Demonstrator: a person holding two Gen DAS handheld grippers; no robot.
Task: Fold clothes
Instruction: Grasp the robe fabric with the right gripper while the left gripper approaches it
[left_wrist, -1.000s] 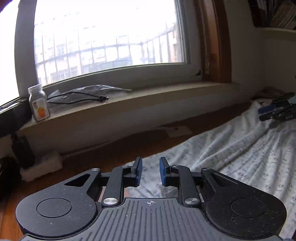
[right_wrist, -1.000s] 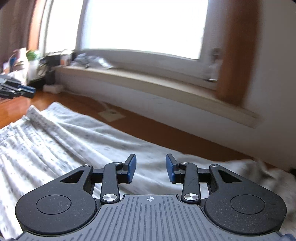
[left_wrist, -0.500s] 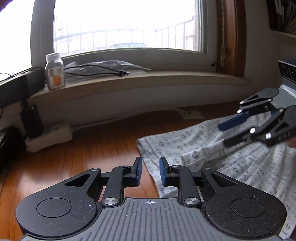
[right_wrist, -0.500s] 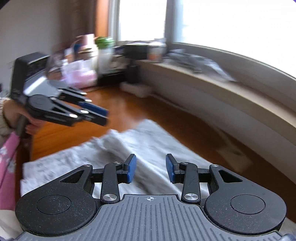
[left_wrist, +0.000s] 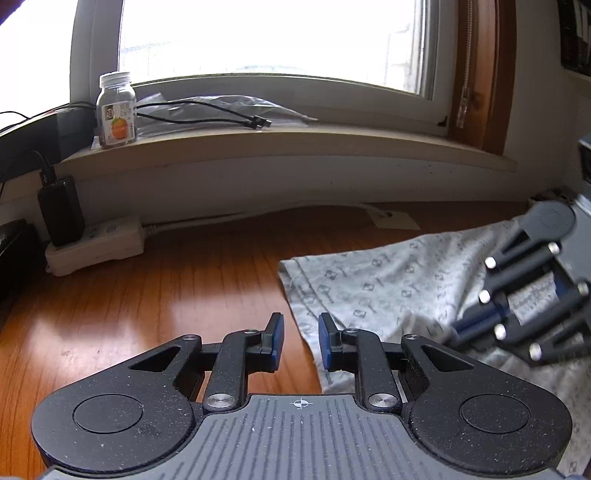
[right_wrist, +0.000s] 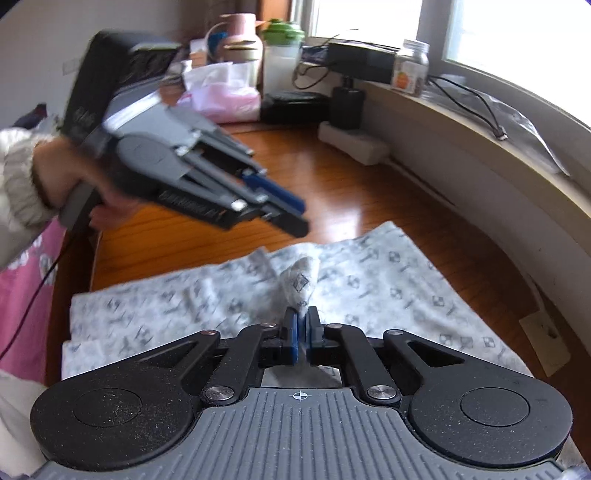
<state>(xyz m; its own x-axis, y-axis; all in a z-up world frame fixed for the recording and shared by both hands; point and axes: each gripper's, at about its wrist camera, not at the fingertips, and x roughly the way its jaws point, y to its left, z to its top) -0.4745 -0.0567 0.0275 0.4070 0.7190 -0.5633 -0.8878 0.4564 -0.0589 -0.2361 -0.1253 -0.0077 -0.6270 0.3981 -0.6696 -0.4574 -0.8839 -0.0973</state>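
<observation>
Right gripper (right_wrist: 302, 334): I have it clenched on a small peak of the garment (right_wrist: 369, 291); a thin bite may slip.
Left gripper (left_wrist: 301, 341): released, above the hem; a late grasp drags cloth across the table (left_wrist: 147, 295).

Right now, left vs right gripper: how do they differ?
Left gripper: jaws apart, holding nothing, over the garment's edge. Right gripper: jaws closed, pinching a raised fold of the garment. Both have blue pads and the same black body.

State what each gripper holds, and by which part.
The right gripper pinches a raised fold of the patterned cloth, away from its edges. The left gripper is open and holds nothing.
</observation>
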